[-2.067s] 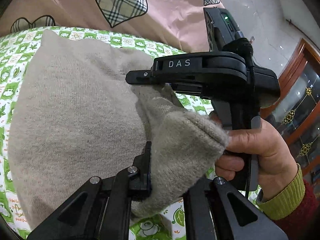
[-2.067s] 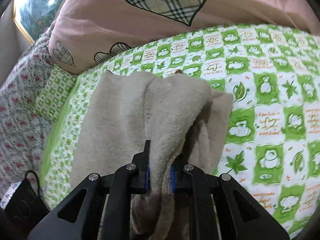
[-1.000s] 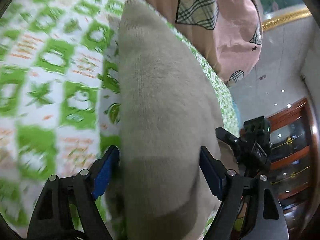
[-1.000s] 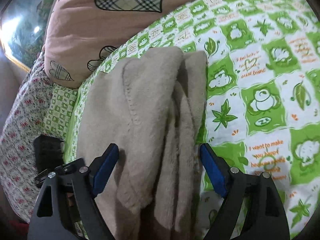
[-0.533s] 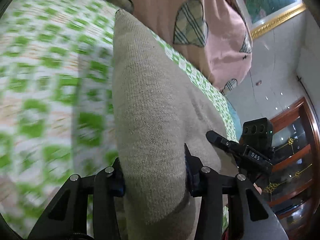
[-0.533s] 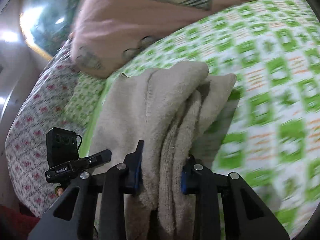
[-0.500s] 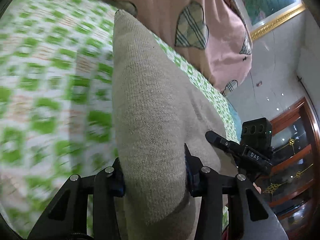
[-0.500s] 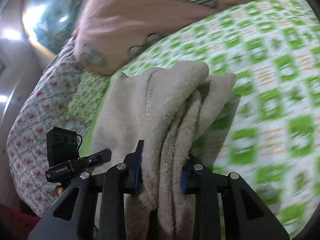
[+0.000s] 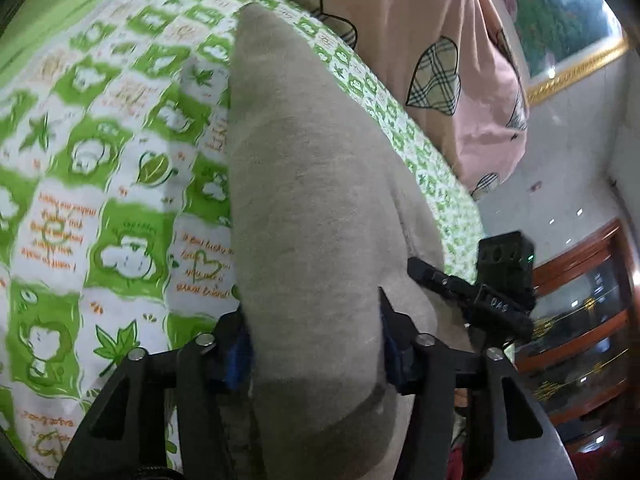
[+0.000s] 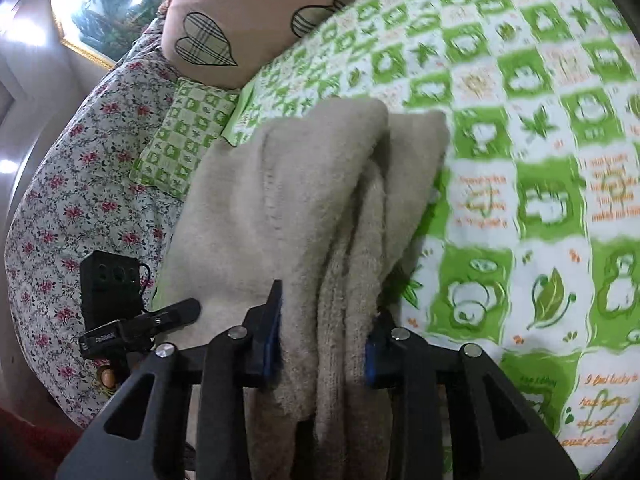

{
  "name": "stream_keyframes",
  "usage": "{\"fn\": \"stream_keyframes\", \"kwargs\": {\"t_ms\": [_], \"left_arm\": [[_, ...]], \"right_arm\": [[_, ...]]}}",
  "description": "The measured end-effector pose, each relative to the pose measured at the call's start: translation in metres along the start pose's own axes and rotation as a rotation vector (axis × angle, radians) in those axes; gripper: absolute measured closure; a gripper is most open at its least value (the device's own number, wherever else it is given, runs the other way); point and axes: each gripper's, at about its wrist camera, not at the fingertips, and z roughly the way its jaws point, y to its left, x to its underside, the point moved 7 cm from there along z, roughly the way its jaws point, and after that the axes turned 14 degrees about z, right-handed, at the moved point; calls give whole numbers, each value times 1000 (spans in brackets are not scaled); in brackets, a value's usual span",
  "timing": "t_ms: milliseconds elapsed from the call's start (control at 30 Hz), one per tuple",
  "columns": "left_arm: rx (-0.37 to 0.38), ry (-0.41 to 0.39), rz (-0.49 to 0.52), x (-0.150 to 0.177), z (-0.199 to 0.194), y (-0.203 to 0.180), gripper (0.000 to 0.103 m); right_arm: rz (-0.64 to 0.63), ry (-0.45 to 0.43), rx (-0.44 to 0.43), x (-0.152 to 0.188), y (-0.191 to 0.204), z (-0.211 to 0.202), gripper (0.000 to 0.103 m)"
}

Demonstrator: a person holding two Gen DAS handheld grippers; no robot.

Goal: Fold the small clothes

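The beige knit garment [image 9: 304,208] lies in a thick folded bundle on the green-and-white checked bedsheet [image 9: 120,184], its layered edges stacked side by side in the right wrist view [image 10: 320,208]. The left gripper [image 9: 314,344] has its jaws pressed in on the near end of the bundle, pinching the whole thickness between the blue-lined pads, and the right gripper [image 10: 322,346] does the same at the opposite end, clamped over several layers of knit. Each tool shows in the other's camera: the right one at the bundle's far side in the left view, the left one beside the floral quilt [image 10: 80,184] in the right view. A pink heart-patterned duvet [image 9: 432,40] lies bunched at the head of the bed, just past the garment. Folding looks nearly finished, and the step in hand appears to be carrying or shifting the folded bundle as one piece. The next move probably calls for both ends to travel level and together, so the loose layers on the right side do not slide out, then a flat set-down before either grip lets go.
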Motion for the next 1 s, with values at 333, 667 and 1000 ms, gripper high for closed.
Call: {"fn": "stream_keyframes", "kwargs": {"t_ms": [333, 667, 1000], "left_arm": [[-51, -89, -21, -35, -31, 35, 31], [-196, -52, 7, -96, 18, 50, 51], [-453, -29, 122, -133, 24, 65, 72]], "right_arm": [[-69, -130, 138, -40, 15, -38, 46], [-114, -195, 71, -74, 43, -33, 95], [-19, -142, 183, -66, 1, -19, 88]]}}
